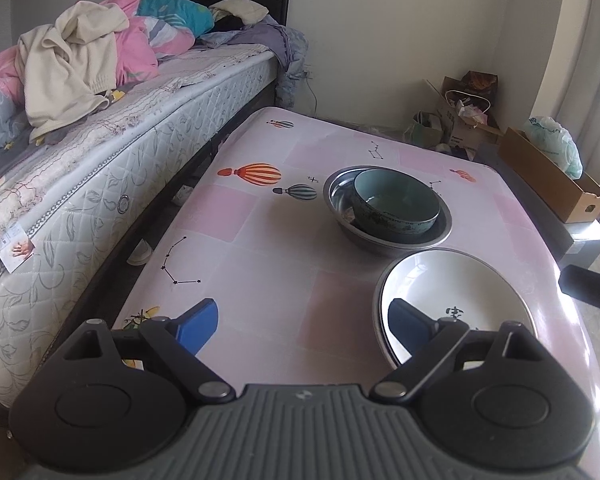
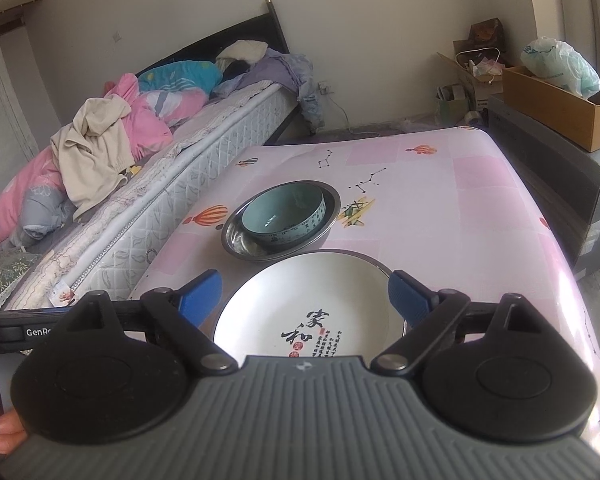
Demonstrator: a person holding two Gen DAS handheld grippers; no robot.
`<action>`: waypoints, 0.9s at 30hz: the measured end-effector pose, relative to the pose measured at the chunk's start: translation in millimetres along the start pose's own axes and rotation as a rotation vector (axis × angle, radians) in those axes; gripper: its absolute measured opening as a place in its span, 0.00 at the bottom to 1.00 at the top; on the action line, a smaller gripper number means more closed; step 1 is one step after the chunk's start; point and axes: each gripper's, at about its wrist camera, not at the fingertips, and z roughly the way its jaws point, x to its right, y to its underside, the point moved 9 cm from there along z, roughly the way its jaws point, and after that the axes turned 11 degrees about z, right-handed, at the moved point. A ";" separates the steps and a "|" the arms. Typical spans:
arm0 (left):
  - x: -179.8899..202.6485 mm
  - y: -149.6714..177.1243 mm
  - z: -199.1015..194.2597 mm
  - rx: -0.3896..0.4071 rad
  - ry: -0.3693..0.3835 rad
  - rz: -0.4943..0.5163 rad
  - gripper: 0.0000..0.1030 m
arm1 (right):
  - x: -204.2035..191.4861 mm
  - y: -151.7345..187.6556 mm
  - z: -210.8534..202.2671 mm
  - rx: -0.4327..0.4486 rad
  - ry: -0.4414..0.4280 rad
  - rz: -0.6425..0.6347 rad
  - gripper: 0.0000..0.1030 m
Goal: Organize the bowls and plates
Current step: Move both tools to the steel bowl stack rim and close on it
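A teal ceramic bowl [image 1: 396,204] sits inside a steel bowl [image 1: 384,240] near the middle of the pink table [image 1: 260,232]. A white plate [image 1: 460,292] with black characters lies just in front of them, seemingly stacked on another plate. My left gripper [image 1: 304,324] is open and empty, above the table to the left of the plate, its right finger over the plate's near-left rim. In the right wrist view, the teal bowl [image 2: 284,216] sits in the steel bowl [image 2: 236,236] beyond the white plate [image 2: 312,304]. My right gripper [image 2: 306,300] is open, its fingers straddling the plate.
A bed [image 1: 100,152] with heaped bedding runs along the table's left side. A cardboard box [image 2: 560,108] with a plastic bag stands on a grey cabinet [image 2: 560,184] to the right. More boxes [image 1: 460,116] stand by the far wall.
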 end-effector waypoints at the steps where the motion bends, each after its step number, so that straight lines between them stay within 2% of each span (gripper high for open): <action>1: -1.7 -0.9 3.4 0.001 0.001 -0.004 0.90 | 0.8 -2.4 3.3 -0.002 0.000 0.001 0.88; 9: -18.9 -24.1 40.8 0.052 0.034 -0.054 0.87 | 9.3 -33.7 42.1 -0.029 -0.017 0.031 0.88; 14: -21.7 -43.5 74.1 0.029 0.084 -0.082 0.67 | 22.3 -63.5 80.9 -0.048 0.000 0.041 0.87; 16: -19.7 -51.7 86.3 0.023 0.102 -0.088 0.60 | 27.5 -73.2 98.6 -0.071 -0.002 0.056 0.84; 22: -9.8 -73.7 117.7 -0.004 0.151 -0.107 0.50 | 43.3 -92.5 160.0 -0.155 0.004 0.112 0.58; 23: -8.5 -76.4 123.6 -0.016 0.154 -0.114 0.41 | 45.8 -94.1 170.1 -0.170 0.003 0.126 0.52; 27: -3.6 -83.2 142.2 -0.048 0.167 -0.124 0.33 | 53.1 -93.8 207.1 -0.240 -0.005 0.180 0.40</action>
